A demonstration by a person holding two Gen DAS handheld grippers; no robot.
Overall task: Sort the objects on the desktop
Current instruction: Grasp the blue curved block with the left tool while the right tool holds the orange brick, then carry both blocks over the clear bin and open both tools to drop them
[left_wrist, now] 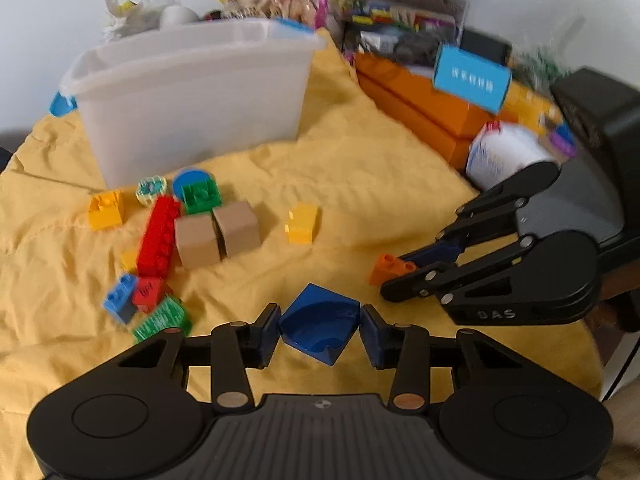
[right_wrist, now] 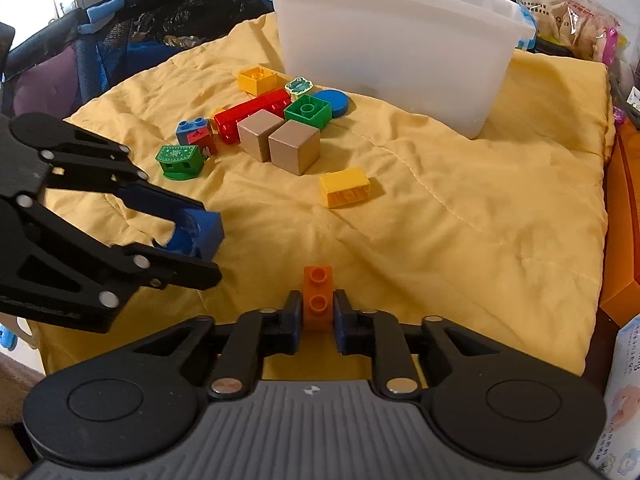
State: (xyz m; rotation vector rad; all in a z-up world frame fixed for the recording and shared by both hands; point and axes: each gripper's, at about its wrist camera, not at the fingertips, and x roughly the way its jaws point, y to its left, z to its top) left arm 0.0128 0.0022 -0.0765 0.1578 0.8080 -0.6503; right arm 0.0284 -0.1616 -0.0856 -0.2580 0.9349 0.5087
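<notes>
My left gripper (left_wrist: 319, 326) is shut on a blue hollow block (left_wrist: 318, 326), held above the yellow cloth (left_wrist: 360, 184); it also shows in the right wrist view (right_wrist: 198, 236). My right gripper (right_wrist: 318, 314) is shut on an orange two-stud brick (right_wrist: 318, 296), seen too in the left wrist view (left_wrist: 390, 266). A white plastic bin (left_wrist: 192, 96) stands at the back of the cloth (right_wrist: 392, 44). Loose pieces lie before it: two tan wooden cubes (right_wrist: 280, 142), a red long brick (right_wrist: 252, 114), a green brick (right_wrist: 308, 111), a yellow brick (right_wrist: 345, 187).
Orange boxes (left_wrist: 420, 100) with a blue card (left_wrist: 472, 76) stand right of the cloth, beside a white packet (left_wrist: 504, 152). Snack bags (right_wrist: 568, 12) lie behind the bin. A dark mesh playpen (right_wrist: 120, 28) lies left of the cloth.
</notes>
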